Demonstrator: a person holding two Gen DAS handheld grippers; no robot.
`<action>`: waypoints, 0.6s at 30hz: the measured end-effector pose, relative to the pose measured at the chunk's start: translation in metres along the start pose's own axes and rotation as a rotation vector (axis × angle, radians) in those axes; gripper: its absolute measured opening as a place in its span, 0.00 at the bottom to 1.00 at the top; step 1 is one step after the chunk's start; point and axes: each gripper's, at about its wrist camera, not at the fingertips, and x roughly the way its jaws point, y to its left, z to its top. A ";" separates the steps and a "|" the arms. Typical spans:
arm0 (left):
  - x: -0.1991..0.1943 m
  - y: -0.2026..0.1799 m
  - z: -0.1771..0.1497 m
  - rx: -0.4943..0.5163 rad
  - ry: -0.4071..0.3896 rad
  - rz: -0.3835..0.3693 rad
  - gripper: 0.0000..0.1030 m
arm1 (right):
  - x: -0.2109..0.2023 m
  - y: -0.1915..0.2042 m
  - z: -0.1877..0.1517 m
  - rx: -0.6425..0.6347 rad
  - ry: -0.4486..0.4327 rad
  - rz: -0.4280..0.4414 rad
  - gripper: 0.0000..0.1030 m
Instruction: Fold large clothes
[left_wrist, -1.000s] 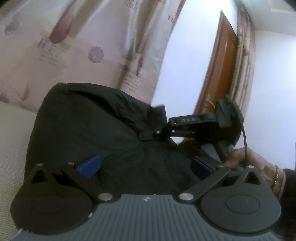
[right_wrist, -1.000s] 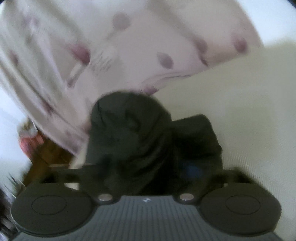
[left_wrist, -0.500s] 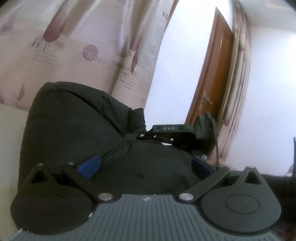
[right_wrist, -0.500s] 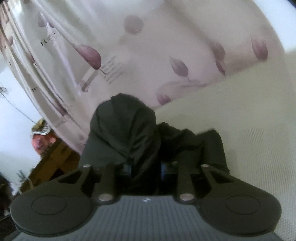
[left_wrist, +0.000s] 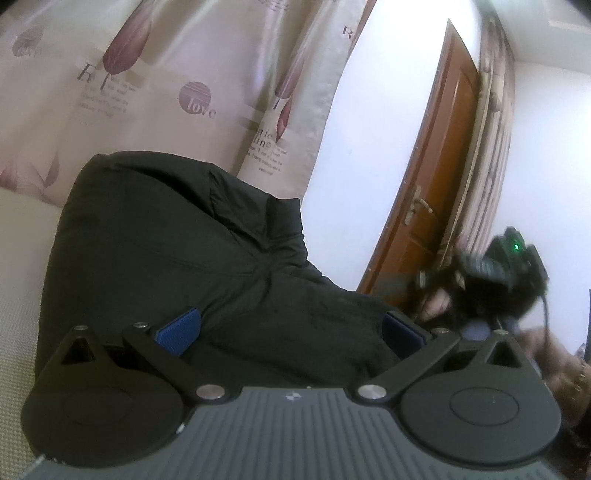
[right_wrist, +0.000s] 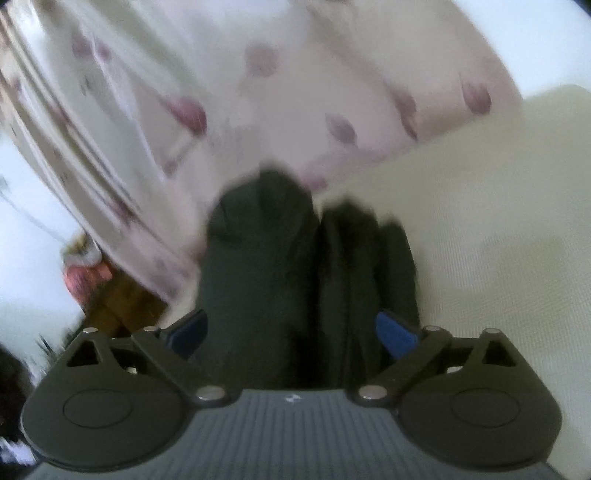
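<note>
Here the black garment (left_wrist: 177, 251) lies bunched in a mound on a cream woven surface (left_wrist: 18, 280), up at its far edge where the patterned curtain (left_wrist: 155, 85) hangs down behind it; whether that surface is a bed or a sofa cannot be told. Left gripper (left_wrist: 291, 328) jaws spread wide, blue pads either side of the cloth's near folds, the cloth between them but not pinched. Right gripper (right_wrist: 291, 328) jaws have just been opening and now stand wide; dark folds of the garment (right_wrist: 266, 258) sit between the blue pads, not clamped. The right wrist view is motion-blurred. In the left wrist view the right gripper (left_wrist: 513, 269) shows blurred at the right side, clear of the garment, a green light on its body, with the person's hand (left_wrist: 439, 302) on it. Brown door (left_wrist: 436, 192) with a handle stands behind, in a white wall (left_wrist: 373, 147).
</note>
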 end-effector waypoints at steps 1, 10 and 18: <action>0.000 0.000 0.001 -0.001 0.000 0.003 1.00 | 0.004 0.003 -0.008 -0.010 0.044 -0.039 0.96; -0.021 0.017 0.027 -0.153 -0.041 0.068 1.00 | 0.018 0.017 -0.033 -0.033 -0.035 0.060 0.29; -0.004 -0.001 0.012 0.007 0.047 0.072 1.00 | 0.025 -0.056 -0.068 0.123 -0.055 0.068 0.30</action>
